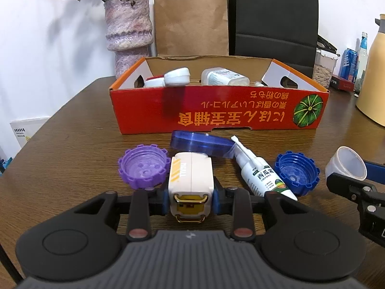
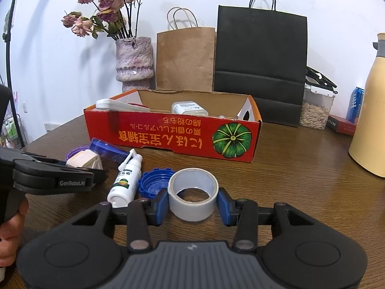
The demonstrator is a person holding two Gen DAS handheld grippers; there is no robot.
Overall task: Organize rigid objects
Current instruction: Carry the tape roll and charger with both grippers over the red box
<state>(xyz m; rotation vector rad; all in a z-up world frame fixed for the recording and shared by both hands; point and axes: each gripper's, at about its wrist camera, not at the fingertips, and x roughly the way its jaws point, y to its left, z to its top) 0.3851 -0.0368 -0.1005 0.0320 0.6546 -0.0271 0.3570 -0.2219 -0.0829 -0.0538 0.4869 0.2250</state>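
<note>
Left gripper (image 1: 191, 198) pinches white case (image 1: 191, 183); right gripper (image 2: 192, 203) seemingly clamps tape roll (image 2: 193, 193) beside spray bottle (image 2: 126, 183).

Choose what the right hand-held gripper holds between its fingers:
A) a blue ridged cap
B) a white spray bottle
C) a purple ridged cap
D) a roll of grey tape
D: in the right wrist view, the right hand-held gripper has its blue pads against both sides of the roll of grey tape, while the blue ridged cap and the white spray bottle lie on the table.

Two ridged caps: one purple (image 1: 144, 166), one blue (image 1: 297, 173); two paper bags: brown (image 2: 185, 59), black (image 2: 261, 60).
</note>
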